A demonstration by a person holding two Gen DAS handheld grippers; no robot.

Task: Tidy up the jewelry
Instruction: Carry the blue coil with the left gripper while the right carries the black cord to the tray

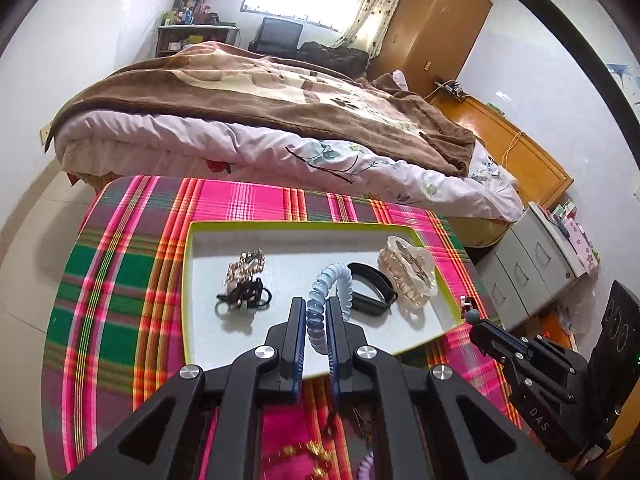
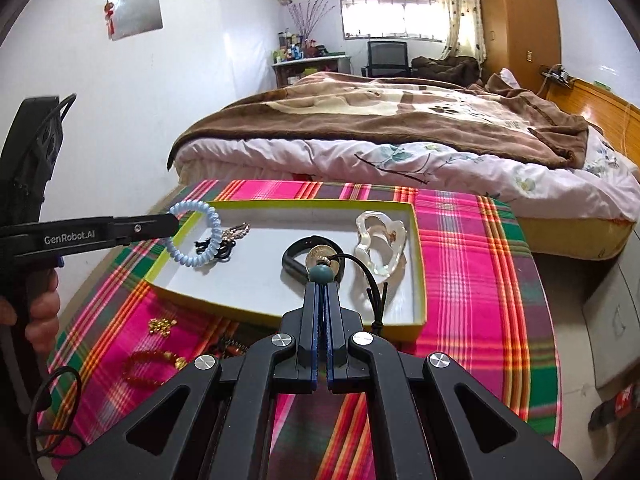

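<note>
Pale-blue coil tie [image 1: 326,300] pinched in the nearly closed left gripper [image 1: 316,312], carried above the tray [image 1: 192,280], presumably for deposit. Right gripper [image 2: 321,292], jaws together, grips a corded bead charm [image 2: 322,272] over the tray. Items on the cloth [image 2: 460,240] near the left hand [image 2: 42,312] are blurred; bracelet [image 2: 152,364] partly hidden.

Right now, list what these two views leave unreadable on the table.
- Left wrist view: items on the plaid cloth below the left claw, gold and lilac, blurred and covered by its frame.
- Right wrist view: dark beaded piece, partly behind the right claw.
- Right wrist view: pendant's gold disc, detail too small.
</note>
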